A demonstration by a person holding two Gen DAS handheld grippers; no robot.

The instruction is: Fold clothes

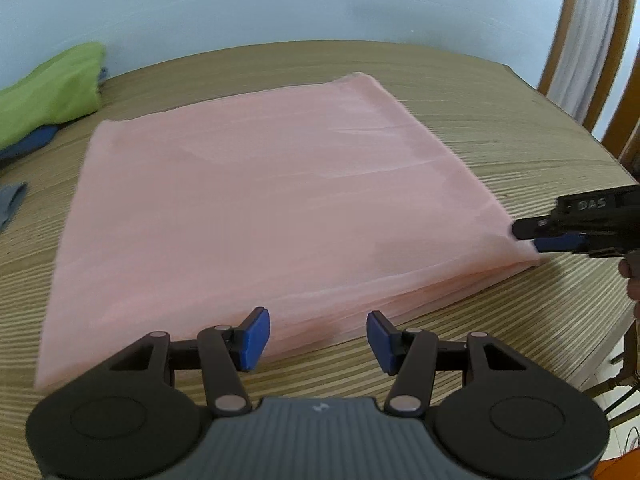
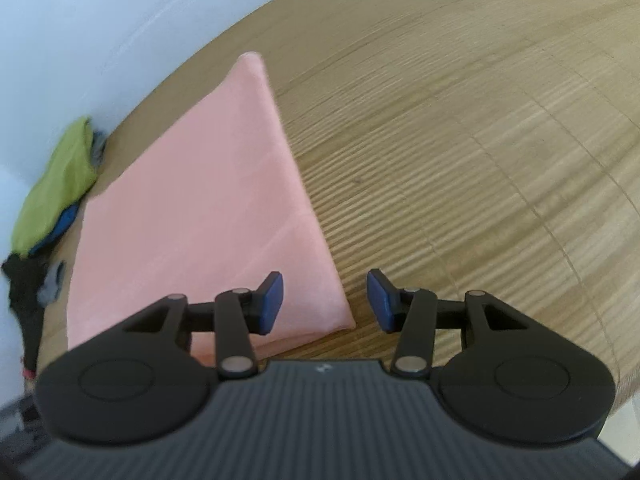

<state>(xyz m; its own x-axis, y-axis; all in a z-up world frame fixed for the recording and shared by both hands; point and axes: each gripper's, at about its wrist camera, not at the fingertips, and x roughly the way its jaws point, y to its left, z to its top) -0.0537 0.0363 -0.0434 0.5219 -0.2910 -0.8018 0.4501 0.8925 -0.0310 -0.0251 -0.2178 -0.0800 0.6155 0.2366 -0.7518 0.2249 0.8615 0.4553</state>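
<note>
Cloth: we see pink folded cloth (image 1: pixel 256 200) flat on wood surface (image 1: pixel 500 120), mid.
L gripper (image 1: pixel 318 338): fingers apart, empty, over cloth's near edge.
R gripper (image 2: pixel 325 300): fingers apart, empty, at cloth's near-right corner.
Far-left edge: green garment (image 1: pixel 52 88) on pile.

Left gripper (image 1: pixel 318 340): black linkage arms, round black housings either side, silver pivot pins, ribbed dark-grey body with a small light logo, and blue pads (image 1: pixel 256 338) on the fingertips. Right gripper (image 2: pixel 325 302): the same build is seen, black links, silver pins, ribbed grey body, blue pads (image 2: pixel 272 302). In the left wrist view, white lettering is seen on its black side; it is blurred.
</note>
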